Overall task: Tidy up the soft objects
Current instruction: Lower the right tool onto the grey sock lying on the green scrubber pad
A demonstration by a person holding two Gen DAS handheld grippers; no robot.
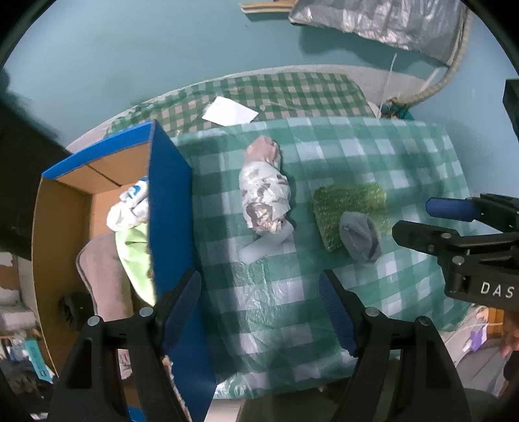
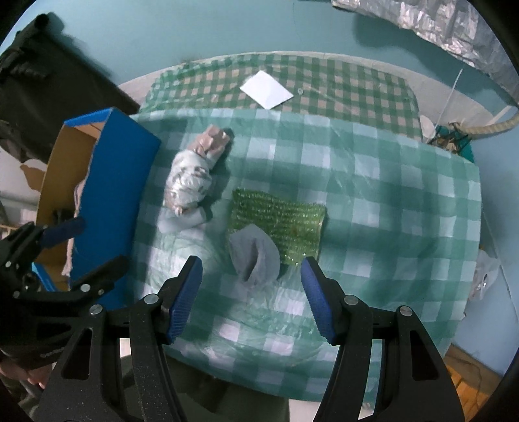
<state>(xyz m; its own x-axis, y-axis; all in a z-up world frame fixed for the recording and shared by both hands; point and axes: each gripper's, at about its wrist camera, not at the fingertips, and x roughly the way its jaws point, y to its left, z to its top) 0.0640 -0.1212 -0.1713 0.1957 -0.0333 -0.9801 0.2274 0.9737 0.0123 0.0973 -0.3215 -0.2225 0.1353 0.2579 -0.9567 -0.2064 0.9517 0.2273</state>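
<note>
A white patterned cloth bundle with a pinkish end lies on the green checked tablecloth; it also shows in the right wrist view. A green fuzzy pad lies to its right, with a folded grey cloth on its near corner; the right wrist view shows the pad and the grey cloth. My left gripper is open and empty above the cloth by the box. My right gripper is open and empty, just short of the grey cloth.
A blue cardboard box stands at the table's left edge with several soft items inside, among them a lime green one. A white paper lies on the far checked cloth. A silver sheet hangs at the back right.
</note>
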